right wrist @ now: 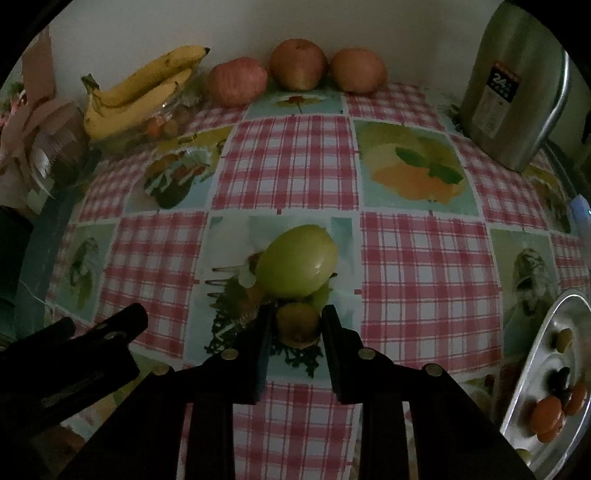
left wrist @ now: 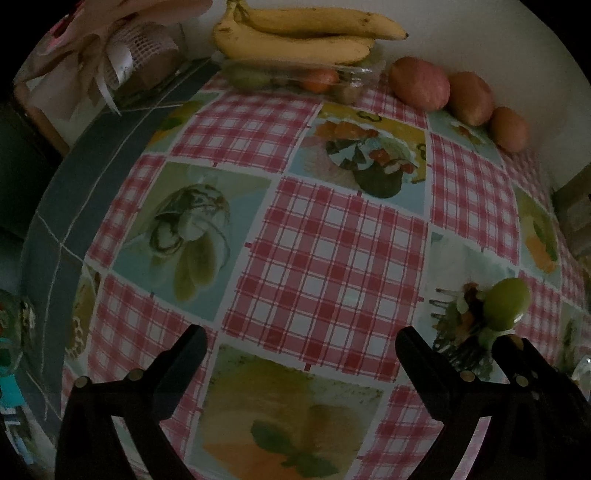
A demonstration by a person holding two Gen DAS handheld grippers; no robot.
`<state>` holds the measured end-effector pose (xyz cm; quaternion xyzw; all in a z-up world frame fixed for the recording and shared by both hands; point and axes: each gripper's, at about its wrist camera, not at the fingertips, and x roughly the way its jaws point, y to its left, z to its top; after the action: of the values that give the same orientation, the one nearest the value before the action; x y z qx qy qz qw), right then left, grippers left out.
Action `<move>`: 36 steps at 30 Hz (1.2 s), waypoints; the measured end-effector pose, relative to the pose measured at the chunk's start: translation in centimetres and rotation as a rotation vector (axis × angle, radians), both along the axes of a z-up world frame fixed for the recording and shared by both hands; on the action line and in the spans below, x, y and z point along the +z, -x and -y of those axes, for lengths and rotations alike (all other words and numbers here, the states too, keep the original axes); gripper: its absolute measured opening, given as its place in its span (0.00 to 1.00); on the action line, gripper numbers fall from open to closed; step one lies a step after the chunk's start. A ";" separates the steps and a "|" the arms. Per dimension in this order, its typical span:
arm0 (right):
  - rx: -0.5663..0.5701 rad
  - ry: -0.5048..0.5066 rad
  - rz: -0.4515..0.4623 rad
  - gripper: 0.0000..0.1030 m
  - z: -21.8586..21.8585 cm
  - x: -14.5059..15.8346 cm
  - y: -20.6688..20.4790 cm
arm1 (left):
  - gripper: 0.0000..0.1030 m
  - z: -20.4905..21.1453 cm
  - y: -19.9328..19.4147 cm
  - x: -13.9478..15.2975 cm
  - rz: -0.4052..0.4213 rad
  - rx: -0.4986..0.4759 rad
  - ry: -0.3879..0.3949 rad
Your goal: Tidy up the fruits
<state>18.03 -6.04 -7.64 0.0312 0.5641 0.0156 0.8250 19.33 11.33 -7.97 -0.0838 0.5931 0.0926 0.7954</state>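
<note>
A large green fruit (right wrist: pixel 297 266) lies on the checked tablecloth (right wrist: pixel 291 166). Just in front of it, a small brown fruit (right wrist: pixel 297 325) sits between the pads of my right gripper (right wrist: pixel 297 321), which is shut on it and points steeply down. In the left wrist view the green fruit (left wrist: pixel 504 304) shows at the right, with a right-gripper finger (left wrist: pixel 517 358) below it. My left gripper (left wrist: pixel 301 339) hovers open over bare cloth with nothing between its fingers. Bananas (right wrist: pixel 140 96) and three apples (right wrist: pixel 238 81) (right wrist: pixel 299 64) (right wrist: pixel 358 70) line the wall.
The bananas (left wrist: pixel 303 33) rest on a clear tray (left wrist: pixel 295 77) of small fruits. A steel flask (right wrist: pixel 517 85) stands at the back right. A metal plate (right wrist: pixel 554 310) with small fruits is at the right edge. A wrapped bundle (left wrist: pixel 122 62) sits at the back left.
</note>
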 end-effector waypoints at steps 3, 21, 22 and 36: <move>-0.012 -0.014 -0.003 0.28 0.7 0.9 -0.1 | 1.00 0.3 0.0 0.0 0.011 0.003 0.033; -0.161 -0.026 0.029 0.28 8.9 3.9 -0.1 | 1.00 6.2 -0.4 1.1 0.152 -0.091 0.121; -0.167 -0.027 0.030 0.28 9.4 4.0 -0.1 | 1.00 6.6 -0.4 1.2 0.155 -0.105 0.121; -0.205 -0.070 0.021 0.28 12.7 3.6 0.1 | 0.99 14.5 -1.7 1.1 0.258 -0.271 0.096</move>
<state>17.91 -18.79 -4.06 0.1176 0.5484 -0.0489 0.8265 21.00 -3.16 -6.87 -0.0523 0.4959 -0.0551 0.8651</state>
